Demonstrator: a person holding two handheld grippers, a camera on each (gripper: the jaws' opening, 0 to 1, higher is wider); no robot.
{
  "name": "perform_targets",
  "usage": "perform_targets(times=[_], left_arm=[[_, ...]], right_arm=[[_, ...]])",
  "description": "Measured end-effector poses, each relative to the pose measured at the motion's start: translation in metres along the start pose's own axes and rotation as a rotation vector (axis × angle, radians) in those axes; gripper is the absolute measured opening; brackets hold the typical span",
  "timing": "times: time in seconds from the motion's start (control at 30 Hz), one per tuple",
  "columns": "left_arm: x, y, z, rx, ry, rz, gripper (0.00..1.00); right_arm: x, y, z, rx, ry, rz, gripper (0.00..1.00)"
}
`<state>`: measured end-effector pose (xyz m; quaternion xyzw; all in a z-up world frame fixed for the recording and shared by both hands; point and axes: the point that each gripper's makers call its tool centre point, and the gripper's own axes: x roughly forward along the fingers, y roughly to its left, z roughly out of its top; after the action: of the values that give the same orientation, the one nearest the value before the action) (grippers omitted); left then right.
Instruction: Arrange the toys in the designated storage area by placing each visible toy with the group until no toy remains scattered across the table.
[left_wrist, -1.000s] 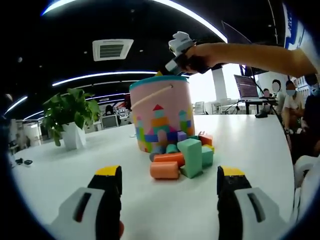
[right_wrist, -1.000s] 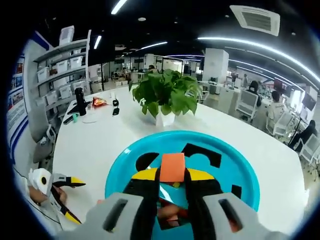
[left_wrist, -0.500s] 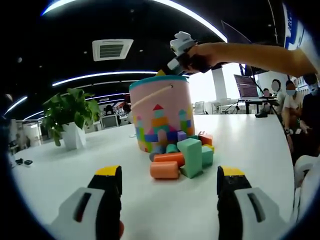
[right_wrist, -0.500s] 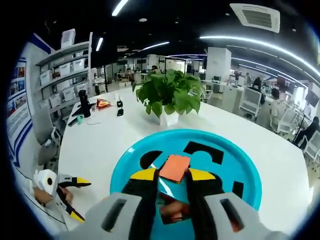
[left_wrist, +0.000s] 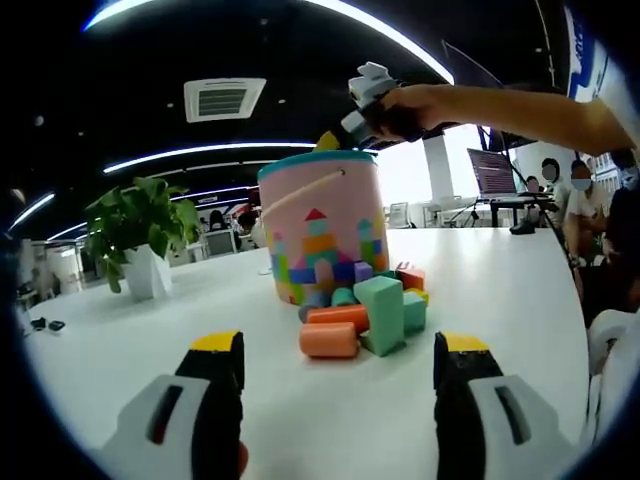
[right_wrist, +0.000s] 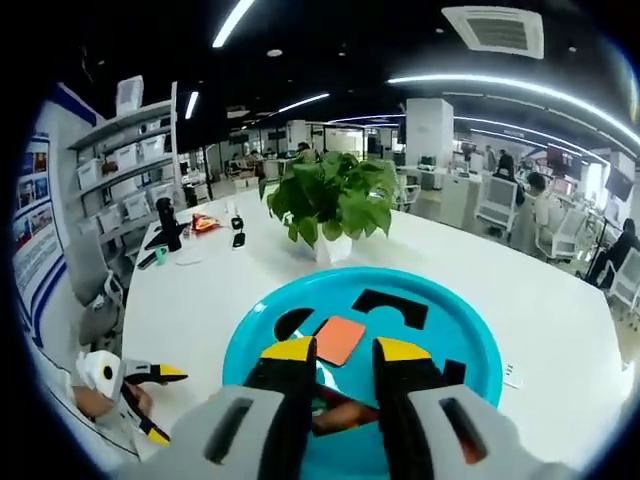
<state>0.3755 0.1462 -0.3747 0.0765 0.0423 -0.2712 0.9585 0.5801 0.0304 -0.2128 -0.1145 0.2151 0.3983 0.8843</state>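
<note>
A pink toy bucket (left_wrist: 320, 225) with a teal lid stands on the white table (left_wrist: 500, 300). Several blocks lie at its foot, among them an orange cylinder (left_wrist: 328, 340) and a green block (left_wrist: 382, 312). My left gripper (left_wrist: 338, 375) is open, low over the table in front of that pile, holding nothing. A hand holds my right gripper (left_wrist: 362, 100) over the bucket's top. From there I look down on the teal lid (right_wrist: 440, 330) with its shaped cut-outs. A flat orange block (right_wrist: 340, 340) lies tilted on the lid, just past my right gripper (right_wrist: 345, 352), whose jaws stand slightly open.
A potted plant (right_wrist: 335, 200) in a white pot (left_wrist: 140, 270) stands on the table beyond the bucket. Small items lie near the far table edge by shelves (right_wrist: 120, 140). The left gripper (right_wrist: 125, 375) shows low at the left. People sit at the right (left_wrist: 590, 200).
The right gripper let go of the orange block, which dropped from between its jaws onto the lid and tilted. The right gripper rose slightly. The left gripper stayed still.
</note>
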Motion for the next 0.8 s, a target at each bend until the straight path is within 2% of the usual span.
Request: perform_targets(times=[0.1,0.2,0.23,0.27,0.3,0.33,0.37,0.5,0.8], left_arm=[[0.0,-0.001,0.0,0.002,0.0,-0.001,0.8],[-0.001,-0.002,0.0,0.003,0.001,-0.002,0.8],[-0.001,-0.002,0.0,0.002,0.001,-0.002,0.8],[-0.001,-0.002,0.0,0.002,0.001,-0.002,0.8],[-0.001,-0.002,0.0,0.002,0.001,-0.002,0.8],[-0.001,-0.003,0.0,0.001,0.001,-0.002,0.8],[-0.001,-0.003,0.0,0.0,0.0,-0.001,0.8],[-0.001,-0.003,0.001,-0.001,-0.001,-0.003,0.8],[-0.001,-0.003,0.0,-0.001,-0.002,-0.006,0.79]], right_arm=[[0.003,-0.01,0.003,-0.042,0.008,-0.041,0.21],[0.014,-0.012,0.008,-0.019,0.003,-0.035,0.21],[0.016,-0.012,0.006,-0.024,0.018,-0.038,0.21],[0.017,-0.009,-0.007,-0.07,0.087,-0.055,0.21],[0.021,-0.007,-0.001,-0.086,0.05,-0.069,0.21],[0.022,-0.006,-0.008,-0.099,0.093,-0.077,0.2],[0.022,-0.003,-0.003,-0.101,0.065,-0.067,0.19],[0.019,0.003,-0.005,-0.107,0.085,-0.065,0.17],[0.008,0.007,-0.008,-0.091,0.086,-0.064,0.2]])
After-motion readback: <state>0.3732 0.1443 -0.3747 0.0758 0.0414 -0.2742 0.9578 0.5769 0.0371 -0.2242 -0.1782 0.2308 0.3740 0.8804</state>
